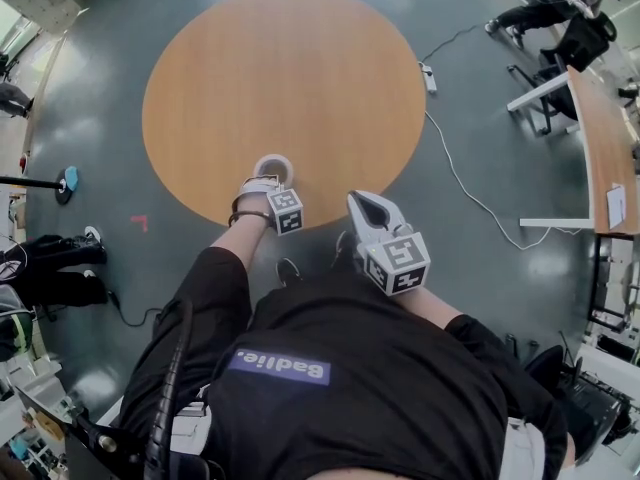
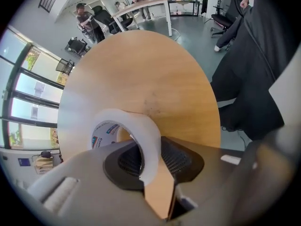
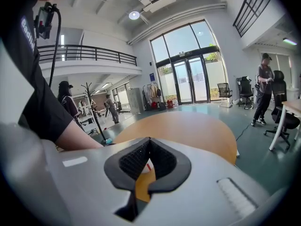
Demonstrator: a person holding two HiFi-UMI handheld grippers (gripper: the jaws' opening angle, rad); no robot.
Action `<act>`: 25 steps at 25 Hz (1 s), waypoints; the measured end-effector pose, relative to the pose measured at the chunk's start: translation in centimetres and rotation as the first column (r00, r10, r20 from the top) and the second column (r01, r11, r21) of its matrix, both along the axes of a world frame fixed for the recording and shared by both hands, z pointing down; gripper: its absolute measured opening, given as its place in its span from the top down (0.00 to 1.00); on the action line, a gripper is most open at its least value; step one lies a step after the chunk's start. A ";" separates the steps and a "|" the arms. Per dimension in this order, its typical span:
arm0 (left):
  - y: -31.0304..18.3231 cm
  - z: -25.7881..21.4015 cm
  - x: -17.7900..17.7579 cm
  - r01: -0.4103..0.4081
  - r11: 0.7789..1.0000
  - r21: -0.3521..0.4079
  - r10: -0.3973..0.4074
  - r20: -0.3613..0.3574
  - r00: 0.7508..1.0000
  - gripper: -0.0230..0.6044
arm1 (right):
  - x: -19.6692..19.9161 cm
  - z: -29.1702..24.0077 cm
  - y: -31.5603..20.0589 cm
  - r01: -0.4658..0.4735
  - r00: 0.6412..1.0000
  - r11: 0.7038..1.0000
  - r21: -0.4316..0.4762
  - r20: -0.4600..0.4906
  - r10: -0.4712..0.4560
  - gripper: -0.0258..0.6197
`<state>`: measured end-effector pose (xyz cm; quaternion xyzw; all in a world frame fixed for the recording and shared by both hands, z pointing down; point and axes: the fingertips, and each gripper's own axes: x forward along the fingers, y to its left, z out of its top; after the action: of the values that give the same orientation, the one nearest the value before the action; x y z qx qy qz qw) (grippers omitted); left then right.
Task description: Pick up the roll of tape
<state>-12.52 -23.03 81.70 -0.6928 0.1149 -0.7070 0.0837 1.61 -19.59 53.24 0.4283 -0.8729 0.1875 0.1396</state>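
Observation:
The roll of tape (image 1: 273,168), clear with a white core, stands on its edge near the close rim of the round wooden table (image 1: 285,68). My left gripper (image 1: 262,183) points steeply down over it. In the left gripper view the roll of tape (image 2: 141,131) has its wall between the two dark pads, one jaw inside the hole and one outside, and my left gripper (image 2: 149,149) is shut on that wall. My right gripper (image 1: 365,203) hovers off the table's edge, right of the tape. In the right gripper view my right gripper (image 3: 147,145) is shut with nothing in it.
A power strip (image 1: 428,76) and its white cable lie on the floor right of the table. A long wooden desk (image 1: 600,138) stands at the far right with people and chairs near it. A black stand base (image 1: 65,183) sits on the floor at the left.

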 end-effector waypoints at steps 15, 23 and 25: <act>-3.3 -7.8 1.4 0.107 0.976 0.189 -0.062 -0.230 0.971 0.78 | -1.7 -0.5 -1.2 0.022 0.999 0.999 0.027 0.034 -0.023 0.95; -3.6 -17.1 1.6 0.261 0.924 0.281 -0.121 -0.432 0.894 0.78 | -3.2 -2.7 -0.6 0.035 0.998 0.998 0.053 0.057 -0.038 0.95; -2.9 -19.8 1.6 0.296 0.907 0.301 -0.118 -0.493 0.862 0.78 | -3.7 -3.1 -0.2 0.031 0.997 0.998 0.056 0.062 -0.035 0.95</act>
<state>-10.97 -25.97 61.92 -0.7964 0.3364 -0.4917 0.1037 -2.13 -19.83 50.12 0.4114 -0.8886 0.1743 0.1032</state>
